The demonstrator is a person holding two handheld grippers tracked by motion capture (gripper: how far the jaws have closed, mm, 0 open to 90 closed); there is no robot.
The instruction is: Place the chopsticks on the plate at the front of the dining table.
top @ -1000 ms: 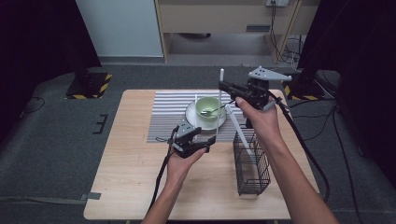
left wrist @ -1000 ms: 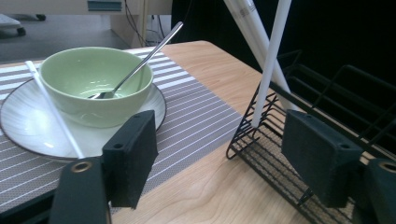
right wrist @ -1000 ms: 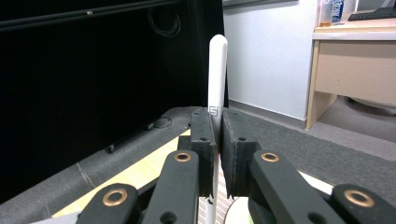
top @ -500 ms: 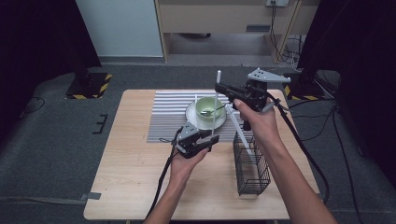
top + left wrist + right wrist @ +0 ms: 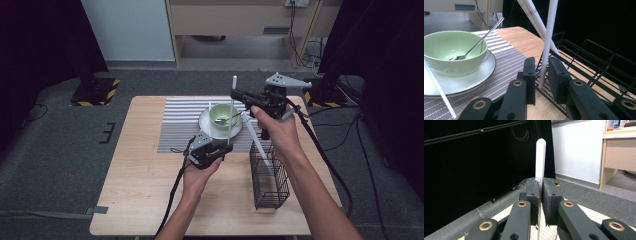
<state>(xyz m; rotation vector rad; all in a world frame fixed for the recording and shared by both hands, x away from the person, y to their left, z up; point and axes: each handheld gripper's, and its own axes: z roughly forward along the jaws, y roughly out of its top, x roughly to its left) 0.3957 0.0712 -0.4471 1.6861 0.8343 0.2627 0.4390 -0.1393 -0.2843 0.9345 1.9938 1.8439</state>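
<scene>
Right gripper [image 5: 235, 93] is clamping a white chopstick [image 5: 231, 112] upright, above the green bowl [image 5: 223, 114] near the desk's far edge. Left gripper [image 5: 226, 148] is hovering at mid-desk, jaws apart, just beside the black wire basket [image 5: 269, 179] at the right edge.

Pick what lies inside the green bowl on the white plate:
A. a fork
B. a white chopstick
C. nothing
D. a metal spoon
D: in the left gripper view a metal spoon rests in the green bowl, its head on the bottom and its handle leaning over the rim; the white chopstick is clamped in the right gripper, not in the bowl.
</scene>
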